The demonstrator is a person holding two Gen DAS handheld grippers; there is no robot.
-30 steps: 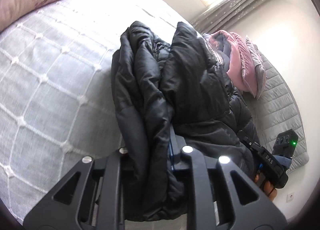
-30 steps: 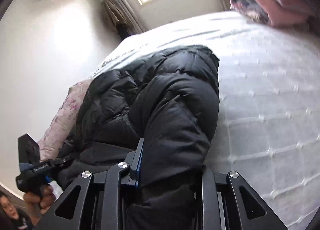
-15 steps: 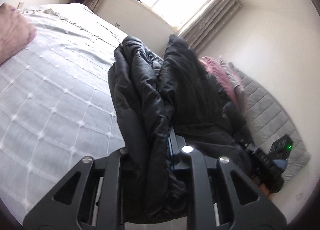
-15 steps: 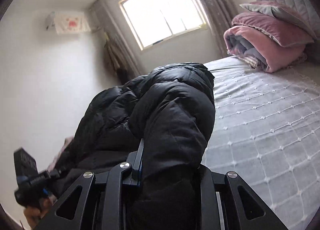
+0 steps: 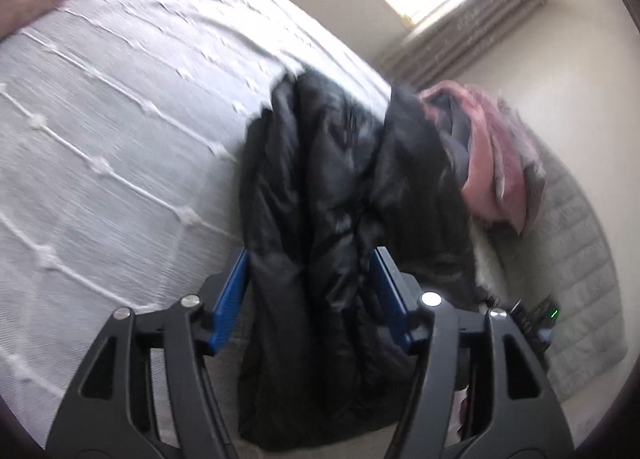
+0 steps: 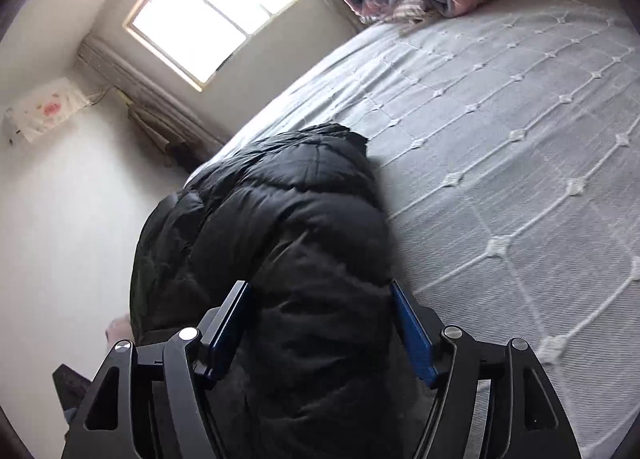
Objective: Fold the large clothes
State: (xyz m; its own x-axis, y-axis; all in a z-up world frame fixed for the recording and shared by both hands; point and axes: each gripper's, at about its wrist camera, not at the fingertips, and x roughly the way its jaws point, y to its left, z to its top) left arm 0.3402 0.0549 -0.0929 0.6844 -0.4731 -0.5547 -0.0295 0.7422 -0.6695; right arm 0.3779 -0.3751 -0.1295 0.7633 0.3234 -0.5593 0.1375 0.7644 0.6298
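Two views show one black puffer jacket lying on a grey quilted bed, with a pair of tongs at each end of its near edge.

Left wrist view: the left tongs (image 5: 310,293) sit at 6 o'clock, and their jaws are opening. The blue pads (image 5: 230,297) stand either side of a thick bunch of the jacket (image 5: 344,195), and the left pad shows a sliver of daylight beside the cloth, so the grip looks let go; the fabric lies between the jaws, not pinched. From the tongs the jacket runs toward 12 to 1 o'clock, its long folds lined up with the fingers. The bed (image 5: 120,131) spreads from 9 to 11 o'clock. A pink bundle of bedding (image 5: 496,163) lies at 2 o'clock, just beyond the jacket's far end. This view is blurred, so finer contact cannot be told.

Right wrist view: the right tongs (image 6: 320,323) are also at 6 o'clock and opening, the blue pads (image 6: 412,335) spread wide around a fat roll of the jacket (image 6: 280,227). The padding fills most of the gap, but it looks loose. The jacket runs off toward 11 to 12 o'clock along the bed's edge, with open bed (image 6: 500,139) from 1 to 3 o'clock.

Both tongs look equally near, each straddling its own end. I judge any next move turns on that shared axis: the jacket lies straight ahead of both.
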